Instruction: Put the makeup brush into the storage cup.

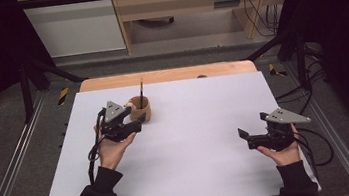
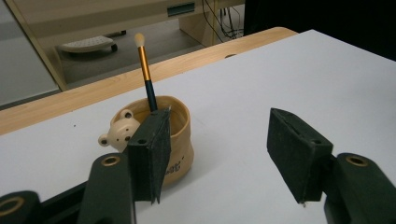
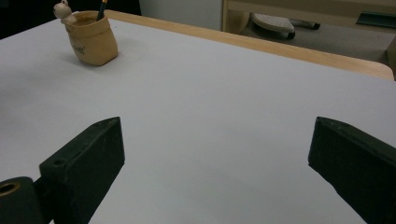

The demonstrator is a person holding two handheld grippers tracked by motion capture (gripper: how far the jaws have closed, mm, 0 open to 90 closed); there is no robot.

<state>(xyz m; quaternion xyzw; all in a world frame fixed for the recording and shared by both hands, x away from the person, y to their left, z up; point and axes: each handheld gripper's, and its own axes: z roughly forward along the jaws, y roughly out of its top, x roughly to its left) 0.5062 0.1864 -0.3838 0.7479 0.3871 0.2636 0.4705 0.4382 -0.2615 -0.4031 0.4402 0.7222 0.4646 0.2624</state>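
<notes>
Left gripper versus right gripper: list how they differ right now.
The left gripper sits close beside the tan bear cup holding the brush; the right gripper rests far from it over bare white table. The right's jaws gape wider. Both are open, gripping nothing.

The scene holds one cup (image 2: 175, 140), one brush (image 2: 144, 70), one table (image 1: 197, 176) and two grippers, left (image 1: 132, 118) and right (image 1: 244, 139).

Dim room, evenly lit sheet, slightly soft focus.
</notes>
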